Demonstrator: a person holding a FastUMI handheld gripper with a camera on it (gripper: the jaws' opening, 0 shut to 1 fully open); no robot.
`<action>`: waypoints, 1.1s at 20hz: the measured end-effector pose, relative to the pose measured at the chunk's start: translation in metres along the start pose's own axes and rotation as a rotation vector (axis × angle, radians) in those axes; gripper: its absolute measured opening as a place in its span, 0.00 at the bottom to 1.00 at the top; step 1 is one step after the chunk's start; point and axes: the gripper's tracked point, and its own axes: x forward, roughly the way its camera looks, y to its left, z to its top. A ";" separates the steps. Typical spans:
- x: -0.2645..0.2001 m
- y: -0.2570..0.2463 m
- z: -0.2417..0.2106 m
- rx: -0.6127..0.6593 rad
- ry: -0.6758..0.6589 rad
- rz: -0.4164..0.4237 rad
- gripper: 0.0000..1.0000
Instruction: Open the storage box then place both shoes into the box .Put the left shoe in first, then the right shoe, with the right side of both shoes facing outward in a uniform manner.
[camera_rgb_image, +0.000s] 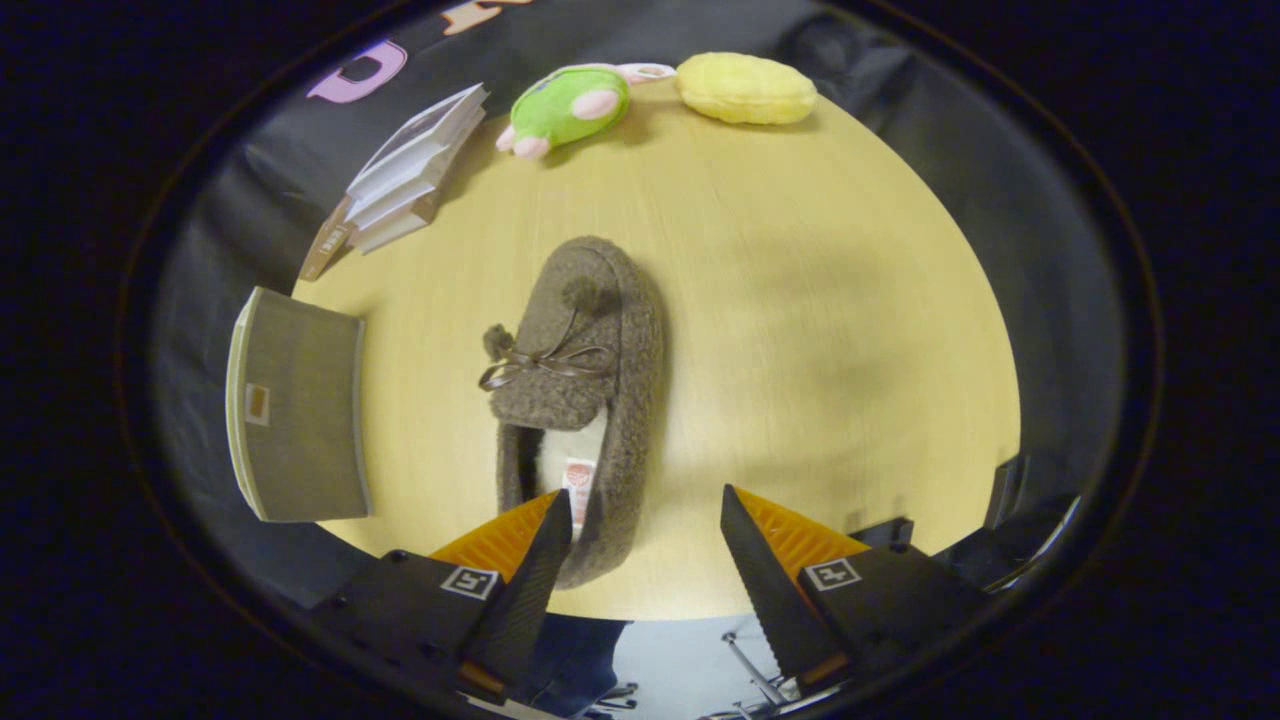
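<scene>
Fuzzy fleece slipper (585, 400), matt wood-look table (820, 300)

No legible text is found. A small red-printed label (578, 478) is seen inside the brown fuzzy slipper (585, 390), and square markers on the gripper (645, 505), whose fingers are spread apart.

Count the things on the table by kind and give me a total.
Slippers: 1, brown slipper, heel by the open jaws of the gripper
Plush toys: 2, green, yellow
Book stacks: 1
Storage boxes: 1
Total: 5
</scene>
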 end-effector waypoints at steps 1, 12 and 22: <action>0.004 0.000 0.002 0.006 0.000 0.002 0.95; 0.033 0.014 -0.004 0.023 0.085 -0.010 0.19; 0.021 0.014 -0.009 0.150 0.089 0.079 0.04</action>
